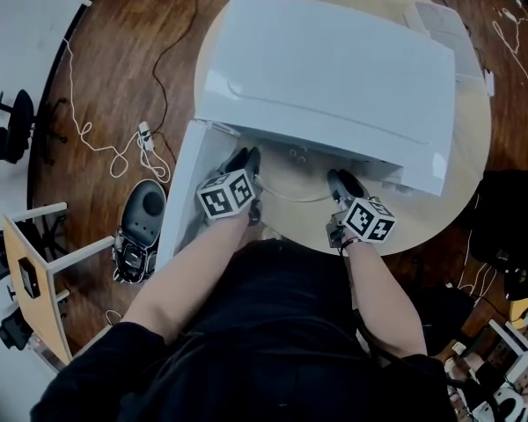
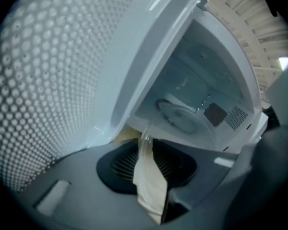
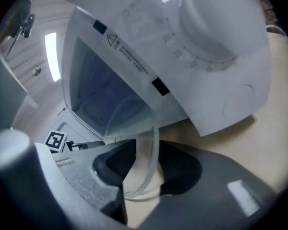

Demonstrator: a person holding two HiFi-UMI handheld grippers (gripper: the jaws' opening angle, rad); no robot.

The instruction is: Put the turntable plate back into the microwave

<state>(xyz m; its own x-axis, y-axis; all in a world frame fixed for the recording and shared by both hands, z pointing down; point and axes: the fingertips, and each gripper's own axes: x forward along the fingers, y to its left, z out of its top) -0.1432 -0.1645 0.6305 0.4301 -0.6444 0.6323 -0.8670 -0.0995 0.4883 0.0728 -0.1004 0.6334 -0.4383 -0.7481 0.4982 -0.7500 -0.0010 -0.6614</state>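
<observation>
The white microwave stands on a round table with its door swung open to the left. The clear glass turntable plate hangs at the oven's mouth between both grippers. My left gripper holds its left edge: the glass rim sits pinched between the pads of the left gripper. My right gripper is at the plate's right edge. There the rim stands between the jaws of the right gripper with a gap beside it. A roller ring lies on the cavity floor.
The perforated door fills the left of the left gripper view. The control panel with its dial looms right of the opening. A white box sits at the table's back. On the floor are cables, a grey device and a wooden chair.
</observation>
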